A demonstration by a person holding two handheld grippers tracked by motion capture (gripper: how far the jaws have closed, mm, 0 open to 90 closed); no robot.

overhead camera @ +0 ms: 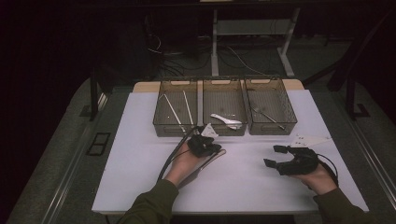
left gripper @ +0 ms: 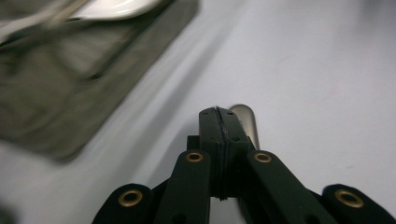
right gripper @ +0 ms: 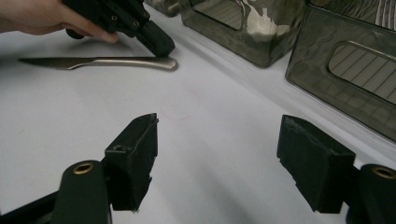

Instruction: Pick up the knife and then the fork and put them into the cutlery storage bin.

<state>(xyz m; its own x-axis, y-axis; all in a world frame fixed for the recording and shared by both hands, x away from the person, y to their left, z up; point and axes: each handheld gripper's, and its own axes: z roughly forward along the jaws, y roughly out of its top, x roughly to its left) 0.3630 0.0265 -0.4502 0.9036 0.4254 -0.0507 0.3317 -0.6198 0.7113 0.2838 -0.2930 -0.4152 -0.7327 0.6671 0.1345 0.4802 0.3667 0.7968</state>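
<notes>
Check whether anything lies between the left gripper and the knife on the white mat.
Nothing visible does. The left gripper, jaws shut, has its tip right at the handle end of the knife, which lies flat on the white mat.

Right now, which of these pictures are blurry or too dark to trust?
High view: dim, floor and background nearly black, white table readable. Left gripper view: the bin at upper left is smeared with blur, while the left gripper and knife stay sharp. Right gripper view: clear, with glare on the bin walls.
</notes>
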